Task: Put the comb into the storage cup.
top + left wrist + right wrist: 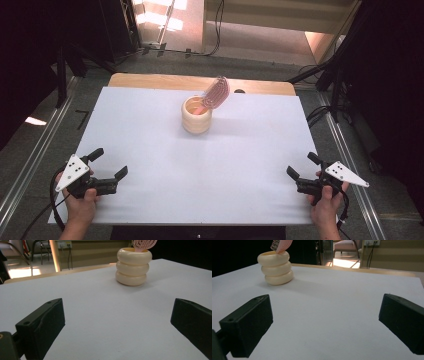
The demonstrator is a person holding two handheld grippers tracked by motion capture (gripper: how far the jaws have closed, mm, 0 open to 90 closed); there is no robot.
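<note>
A person is holding the left gripper (pixel 111 162) at the near left corner of the white table (pixel 150 130), its jaws standing wide apart over bare surface. The right gripper (pixel 302 165) is sitting at the near right corner, jaws likewise spread with nothing between them. A cream ribbed cup (pixel 196 115) is standing toward the far middle, well apart from both, with a pink comb (pixel 216 92) leaning out of it to the right.

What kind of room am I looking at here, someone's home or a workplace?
Probably a lab or studio set up for recording, not a home. A person holds a left gripper and a right gripper over a white-covered table bearing just one cream holder, with cables trailing across the floor.
</note>
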